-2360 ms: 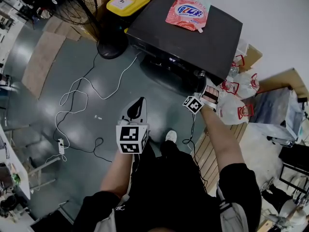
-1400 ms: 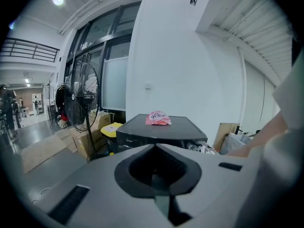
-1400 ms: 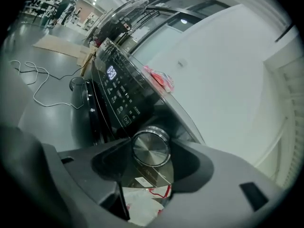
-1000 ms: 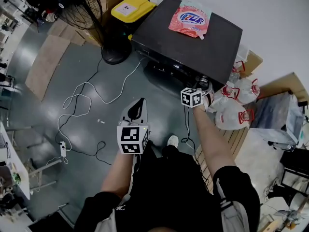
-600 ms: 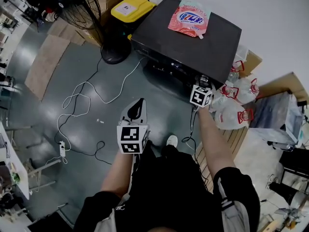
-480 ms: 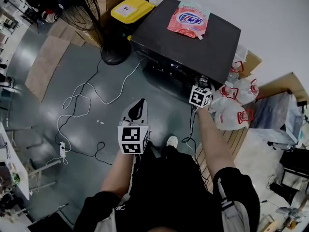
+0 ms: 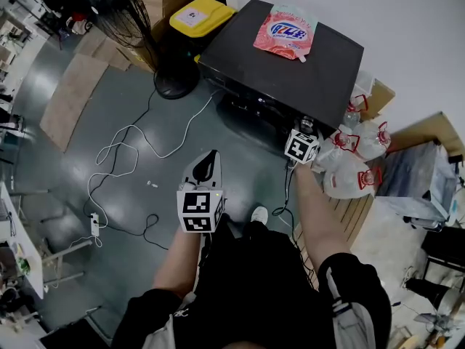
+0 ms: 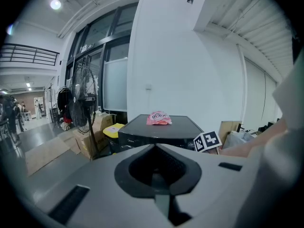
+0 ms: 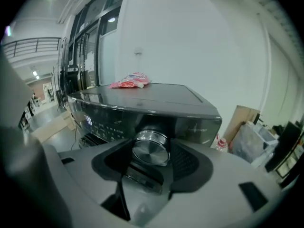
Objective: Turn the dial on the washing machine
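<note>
Though the washing machine is dark | dial: round, shiny metal

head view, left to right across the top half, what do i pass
fan → yellow bin → pink pouch → white bags

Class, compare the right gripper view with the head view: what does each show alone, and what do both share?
Right gripper view only: the face of the round silver metal dial and tall dark-framed windows. Head view only: the yellow-lidded bin, a white shoe and the left hand-held gripper. Both: the black washing machine with the pink detergent pouch on top.
</note>
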A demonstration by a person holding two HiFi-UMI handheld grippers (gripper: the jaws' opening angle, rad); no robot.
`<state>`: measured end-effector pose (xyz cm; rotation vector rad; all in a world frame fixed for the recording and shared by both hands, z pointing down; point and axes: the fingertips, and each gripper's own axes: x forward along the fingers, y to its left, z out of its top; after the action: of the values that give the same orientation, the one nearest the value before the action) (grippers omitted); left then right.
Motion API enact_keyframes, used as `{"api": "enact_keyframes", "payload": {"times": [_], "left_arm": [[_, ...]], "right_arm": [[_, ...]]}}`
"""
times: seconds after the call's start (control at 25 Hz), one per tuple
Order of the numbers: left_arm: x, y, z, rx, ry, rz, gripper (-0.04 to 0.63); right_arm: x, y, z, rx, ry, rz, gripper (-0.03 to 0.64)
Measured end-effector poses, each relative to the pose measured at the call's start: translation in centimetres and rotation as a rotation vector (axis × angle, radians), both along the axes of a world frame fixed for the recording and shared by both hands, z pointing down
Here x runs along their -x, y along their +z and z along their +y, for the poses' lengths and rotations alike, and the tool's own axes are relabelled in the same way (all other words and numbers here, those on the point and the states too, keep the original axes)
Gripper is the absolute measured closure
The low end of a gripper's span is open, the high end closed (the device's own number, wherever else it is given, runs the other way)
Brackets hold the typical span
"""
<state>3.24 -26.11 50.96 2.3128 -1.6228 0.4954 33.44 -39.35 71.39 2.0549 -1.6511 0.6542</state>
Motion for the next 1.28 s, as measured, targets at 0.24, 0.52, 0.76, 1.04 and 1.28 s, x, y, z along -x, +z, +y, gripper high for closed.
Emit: {"api": "enact_keyframes", "payload": {"times": [0.24, 0.52, 0.76, 1.04, 1.28], "left_arm": [[-0.2, 0.0, 0.0, 0.002, 0.008, -0.011, 0.583], [-1.0, -0.4, 0.0, -0.013, 0.017, -0.011, 0.583], [-1.4, 0.0, 0.3, -0.005, 0.020, -0.015, 0.583], [-1.0, 0.1, 0.5, -0.005, 0.009, -0.017, 0.583], [-1.3, 0.0, 0.4, 0.001, 0.012, -0.026, 0.583]], "right_arm": [[-0.9, -0.3, 0.0, -0.077, 0.031, -0.208, 0.364], [-1.7, 0.2, 0.3, -0.179, 0.061, -0.535, 0.364], [-1.7, 0.1, 0.4, -0.179, 0.047, -0.522, 0.364], [-1.6, 0.3, 0.5, -0.187, 0.061, -0.574, 0.364], [-2.0, 0.4, 0.6, -0.224, 0.080, -0.746, 0.364]]}}
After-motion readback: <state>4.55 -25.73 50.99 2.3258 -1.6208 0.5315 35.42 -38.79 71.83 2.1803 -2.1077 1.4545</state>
